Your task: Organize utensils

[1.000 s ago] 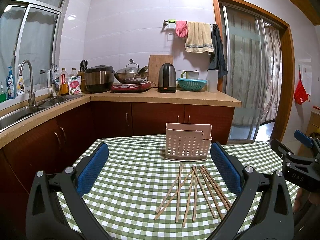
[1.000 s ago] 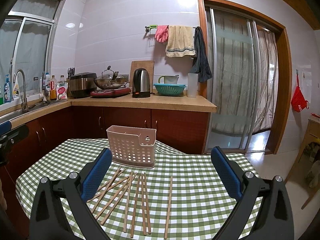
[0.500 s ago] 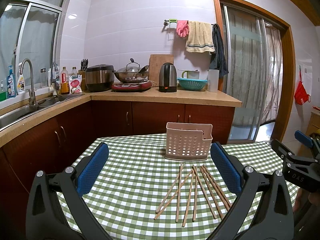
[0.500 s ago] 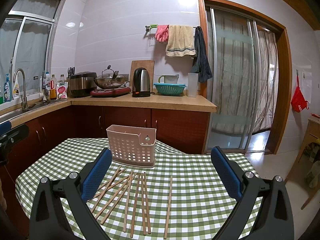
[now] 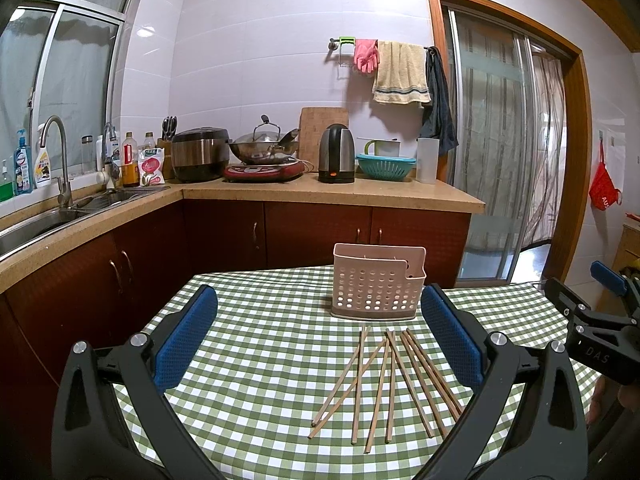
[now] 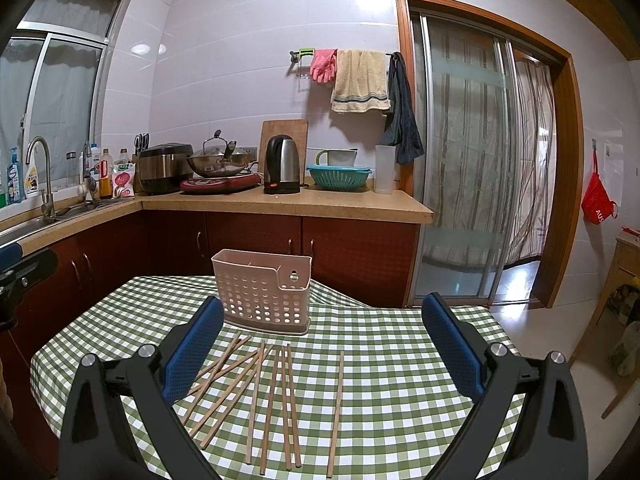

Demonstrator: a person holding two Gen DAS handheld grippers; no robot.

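Several wooden chopsticks (image 5: 390, 384) lie loose on a green checked tablecloth (image 5: 260, 360), in front of a beige perforated utensil holder (image 5: 378, 285) that stands upright. My left gripper (image 5: 320, 340) is open and empty, above the cloth, left of the chopsticks. In the right wrist view the chopsticks (image 6: 272, 392) lie between the fingers of my right gripper (image 6: 320, 348), which is open and empty, with the holder (image 6: 262, 290) beyond. The right gripper also shows at the left wrist view's right edge (image 5: 600, 320).
A kitchen counter (image 5: 320, 196) behind the table carries a kettle (image 5: 337, 159), a wok (image 5: 264, 150), a rice cooker (image 5: 200, 154) and a teal colander (image 5: 386, 165). A sink (image 5: 48, 216) is at the left. A sliding glass door (image 6: 480, 160) is at the right.
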